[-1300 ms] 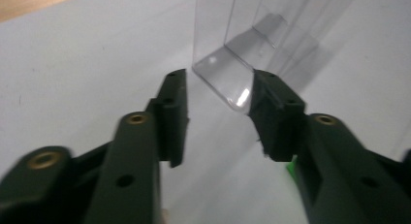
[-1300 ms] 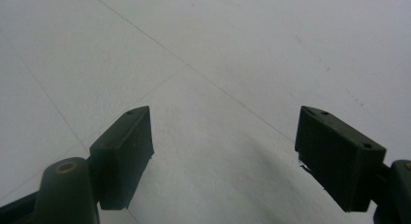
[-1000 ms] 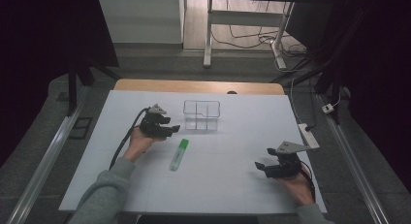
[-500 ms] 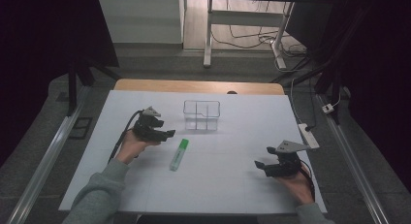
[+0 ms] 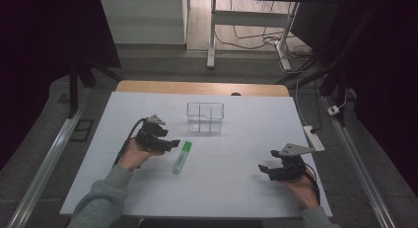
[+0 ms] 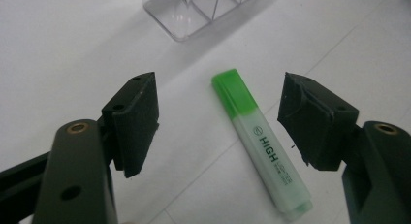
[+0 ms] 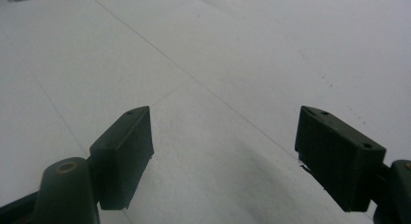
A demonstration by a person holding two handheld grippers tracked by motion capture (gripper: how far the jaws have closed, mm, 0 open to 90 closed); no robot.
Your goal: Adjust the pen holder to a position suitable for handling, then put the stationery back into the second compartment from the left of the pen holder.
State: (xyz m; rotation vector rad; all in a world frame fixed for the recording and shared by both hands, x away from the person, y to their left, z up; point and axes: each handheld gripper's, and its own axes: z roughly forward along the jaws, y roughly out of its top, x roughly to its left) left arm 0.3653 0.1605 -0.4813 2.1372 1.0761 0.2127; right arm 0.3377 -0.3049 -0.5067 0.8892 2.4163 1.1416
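- We take the clear plastic divided organiser box [image 5: 205,117] as our landmark; it stands upright toward the far side of the white surface [image 5: 231,198], open top up, ready, we judge, to receive something.
- One green highlighter pen with a pale translucent barrel [image 5: 181,157] lies flat on the surface, on the near side of the box and slightly to its left, well apart from it. In the left gripper view its green cap [image 6: 234,89] points toward the box corner [image 6: 194,13].
- Our left gripper [image 5: 170,143] hovers near-left of the box, just beside the pen's cap end. Its fingers [image 6: 133,122] are spread wide and released, holding nothing; the pen lies between them and a little beyond, which we read as lining up for a grasp across the barrel.
- Our right gripper [image 5: 264,170] rests near-right of the box, well apart from both box and pen. Its fingers [image 7: 123,153] are likewise released and apart, over bare surface; we judge it is parked out of the way.
- Count: one box, one highlighter, two grippers.
- Our judgement: the pen is not yet gripped; the next move calls for lowering and clenching on the barrel.
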